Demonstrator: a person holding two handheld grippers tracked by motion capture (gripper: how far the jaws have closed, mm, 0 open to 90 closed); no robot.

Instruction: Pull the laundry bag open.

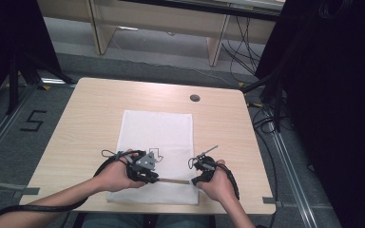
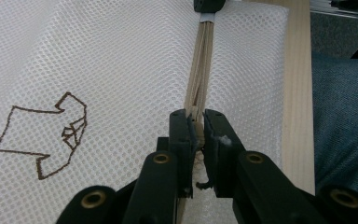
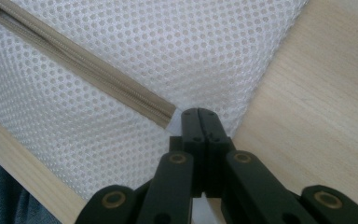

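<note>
Along bag's [image 1: 157,137] near edge, zipper [image 1: 173,181] runs L-R btwn grippers.

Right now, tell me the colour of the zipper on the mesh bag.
Beige, on the white mesh bag; the zipper shows best in the right gripper view.

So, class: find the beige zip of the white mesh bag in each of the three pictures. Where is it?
High view: the zip runs along the bag's near edge, between the two grippers.
Left gripper view: it runs from top centre down to the fingers.
Right gripper view: it slants from the top left to the fingers.
Shared landmark: the white mesh bag.
</note>
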